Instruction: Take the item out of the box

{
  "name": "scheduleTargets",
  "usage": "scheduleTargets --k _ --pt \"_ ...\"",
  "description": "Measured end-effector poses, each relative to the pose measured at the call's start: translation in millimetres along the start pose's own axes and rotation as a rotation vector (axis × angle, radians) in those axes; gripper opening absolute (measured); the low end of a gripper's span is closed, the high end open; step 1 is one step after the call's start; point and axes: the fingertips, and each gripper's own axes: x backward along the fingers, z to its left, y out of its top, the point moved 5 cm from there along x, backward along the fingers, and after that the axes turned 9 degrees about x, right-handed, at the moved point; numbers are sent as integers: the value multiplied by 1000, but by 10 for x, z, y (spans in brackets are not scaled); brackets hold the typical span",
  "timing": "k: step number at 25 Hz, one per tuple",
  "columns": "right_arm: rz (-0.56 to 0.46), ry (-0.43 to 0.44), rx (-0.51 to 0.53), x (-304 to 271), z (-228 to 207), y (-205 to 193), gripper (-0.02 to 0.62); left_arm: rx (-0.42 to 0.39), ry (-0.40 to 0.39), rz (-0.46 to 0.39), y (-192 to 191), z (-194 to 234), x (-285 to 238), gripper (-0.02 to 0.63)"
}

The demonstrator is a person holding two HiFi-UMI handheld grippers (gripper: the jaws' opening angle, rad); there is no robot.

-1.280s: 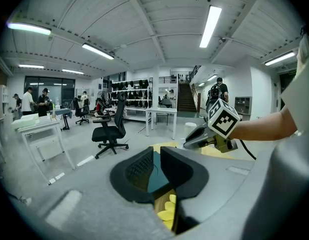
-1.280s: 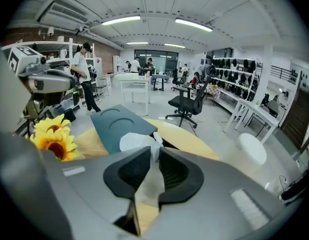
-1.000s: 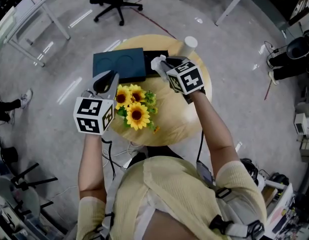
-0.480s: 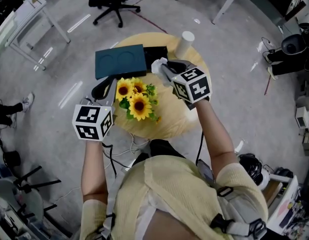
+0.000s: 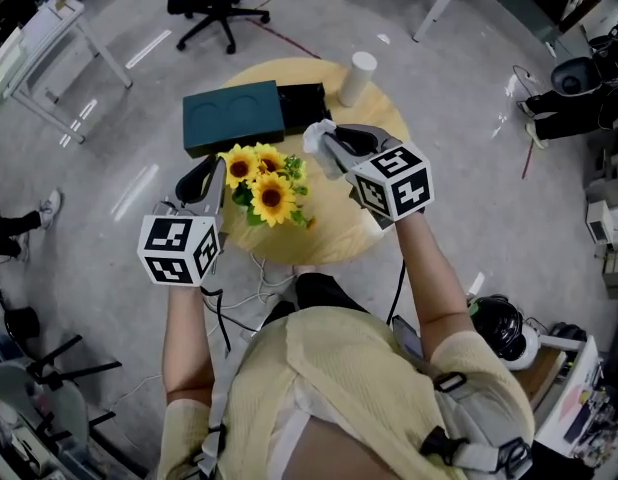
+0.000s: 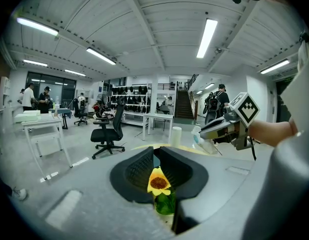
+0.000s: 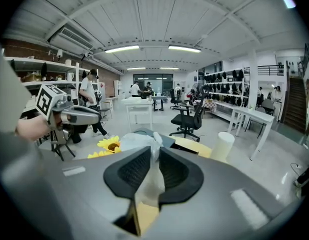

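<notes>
While my right gripper (image 7: 154,151) points down toward the table, its jaws are clamped on a white plastic packet (image 7: 150,184). The crumpled film is pinched between the pads, bulging out past the tips and trailing down behind them. From the head view, the packet (image 5: 317,134) sits at the far end of that gripper (image 5: 327,146), with the marker cube (image 5: 394,180) on the near end by my hand.

Just beyond the packet lies the open black box (image 5: 304,98). The packet is outside it, on my side of its near edge. A dark teal lid (image 5: 234,118) lies against the box's left side, and a white cylinder (image 5: 356,76) stands upright to the box's right.

A bunch of sunflowers (image 5: 261,183) lies to the left of the packet on the round wooden table (image 5: 349,238).

My left gripper (image 6: 157,151) is just left of the flowers. Its jaws are drawn together to a thin slit with nothing clamped, and one bloom shows in the gap behind the tips.
</notes>
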Motion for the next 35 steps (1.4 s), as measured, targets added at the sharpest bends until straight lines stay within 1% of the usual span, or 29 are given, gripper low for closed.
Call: scheduleTargets --k 7,18,28,35 --pt "-16 -15 -15 207 62 -61 63 15 -1 -14 -33 -74 96 38" --pt "-45 -8 -30 447 196 -104 63 30 4 -23 -70 -123 218 37" --pt "-51 3 -78 565 298 -245 61 55 13 5 -234 -114 294 36" --pt "-44 -11 -99 635 301 -338 60 68 15 17 -318 -110 341 35"
